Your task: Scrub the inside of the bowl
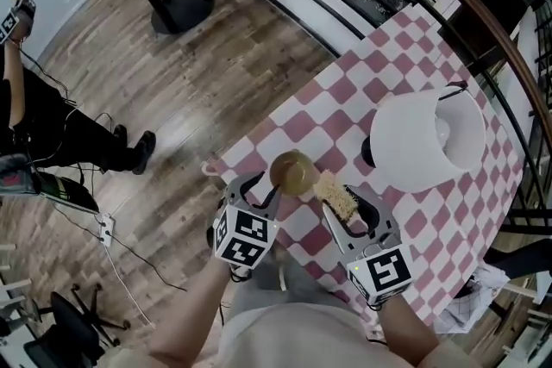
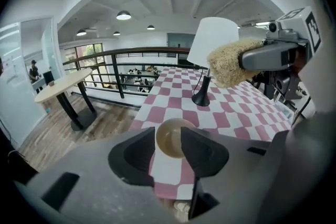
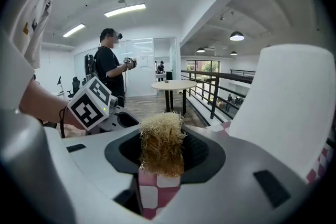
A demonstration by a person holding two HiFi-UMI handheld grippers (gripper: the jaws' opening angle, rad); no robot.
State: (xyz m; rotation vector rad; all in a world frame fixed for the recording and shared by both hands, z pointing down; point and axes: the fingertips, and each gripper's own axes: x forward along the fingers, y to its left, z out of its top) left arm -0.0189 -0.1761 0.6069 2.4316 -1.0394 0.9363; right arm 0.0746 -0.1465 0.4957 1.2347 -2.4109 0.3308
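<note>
Lower centre of the head view: the left gripper [image 1: 256, 188] has its jaws spread and empty. The brown bowl [image 1: 293, 172] sits upright on the checked tablecloth [image 1: 405, 220], just up-right of its tips. Right of the bowl, the right gripper [image 1: 352, 207] clamps a fibrous scrubber [image 1: 335, 195], its long axis aimed up-left, the tip just beside the rim. No writing is readable.

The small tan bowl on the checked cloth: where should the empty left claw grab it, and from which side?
Probably its near-left rim: the small tan bowl sits upright, so the open left gripper, facing it, can pinch the wall from the table's near edge, leaving the inside free for the straw-coloured fibre scrubber in the right gripper.
</note>
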